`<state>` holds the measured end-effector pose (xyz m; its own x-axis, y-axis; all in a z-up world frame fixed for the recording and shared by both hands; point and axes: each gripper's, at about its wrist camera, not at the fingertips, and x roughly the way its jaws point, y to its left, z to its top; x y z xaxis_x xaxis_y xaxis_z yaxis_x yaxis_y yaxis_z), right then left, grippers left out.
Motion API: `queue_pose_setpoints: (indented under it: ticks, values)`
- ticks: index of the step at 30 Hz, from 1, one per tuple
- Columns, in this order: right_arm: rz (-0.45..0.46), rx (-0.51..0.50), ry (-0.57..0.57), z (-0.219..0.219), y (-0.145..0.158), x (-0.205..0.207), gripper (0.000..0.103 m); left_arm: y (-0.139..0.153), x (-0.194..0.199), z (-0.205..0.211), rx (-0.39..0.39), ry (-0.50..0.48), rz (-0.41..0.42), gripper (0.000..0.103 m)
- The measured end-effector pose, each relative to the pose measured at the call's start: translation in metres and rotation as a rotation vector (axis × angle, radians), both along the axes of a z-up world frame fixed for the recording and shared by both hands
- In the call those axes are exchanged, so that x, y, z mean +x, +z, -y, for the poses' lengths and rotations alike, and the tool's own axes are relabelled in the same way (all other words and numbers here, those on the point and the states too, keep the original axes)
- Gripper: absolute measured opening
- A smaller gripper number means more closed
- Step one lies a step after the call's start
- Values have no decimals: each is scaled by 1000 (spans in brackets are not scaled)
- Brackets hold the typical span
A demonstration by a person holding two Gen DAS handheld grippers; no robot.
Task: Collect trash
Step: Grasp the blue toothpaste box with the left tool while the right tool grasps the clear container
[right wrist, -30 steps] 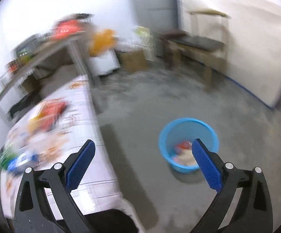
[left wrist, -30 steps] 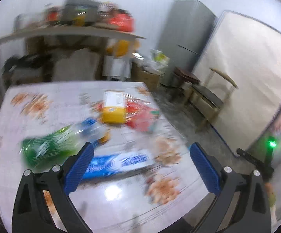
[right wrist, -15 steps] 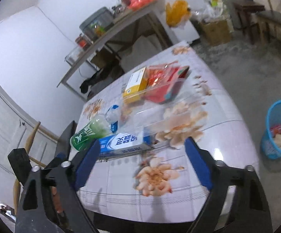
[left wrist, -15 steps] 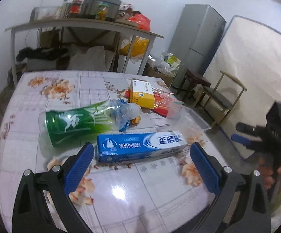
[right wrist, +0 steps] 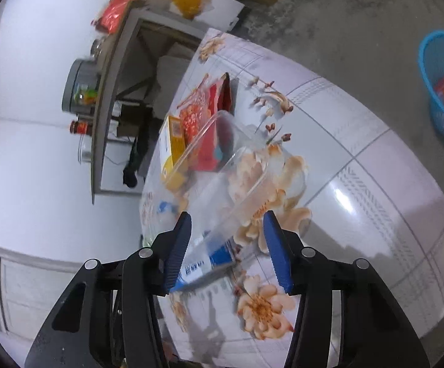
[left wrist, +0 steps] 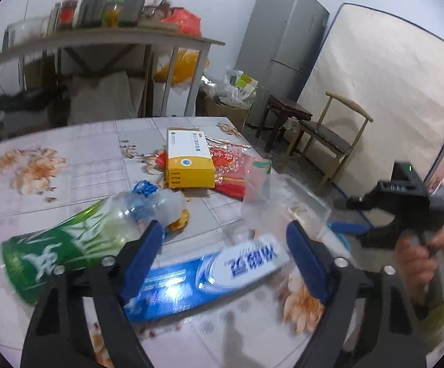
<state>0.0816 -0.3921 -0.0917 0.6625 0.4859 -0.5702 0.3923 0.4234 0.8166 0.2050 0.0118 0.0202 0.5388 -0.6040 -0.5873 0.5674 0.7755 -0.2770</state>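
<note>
My right gripper (right wrist: 226,245) closing round thin clear plastic tray (right wrist: 231,178), not pinching yet; L gripper (left wrist: 225,254) closing over blue toothpaste box (left wrist: 203,273). Tray may buckle & squirt out.

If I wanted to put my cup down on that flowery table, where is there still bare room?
The far left of the table, behind the green bottle and left of the yellow box, is bare. So is the stretch toward the blue basket. It is crowded in the middle, where bottle, box, toothpaste box, red packets and clear tray cluster.
</note>
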Motion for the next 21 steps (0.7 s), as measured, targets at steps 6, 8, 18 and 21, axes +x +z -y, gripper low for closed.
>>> queue_pose_setpoints:
  ticks: [6,8,18,21]
  values:
    - [-62,8,-4,0,-11,13,31,-17,21,31,130,-28,-45,70]
    - [-78,3,8,-2,-15,19,21,-25,25,38,167,-38,-64,66]
    - [-32,-97,48,25,0,-3,2,-44,31,47,277,-136,-149,66]
    - [-40,-121,82,31,1,-15,2,-50,31,45,284,-141,-207,66]
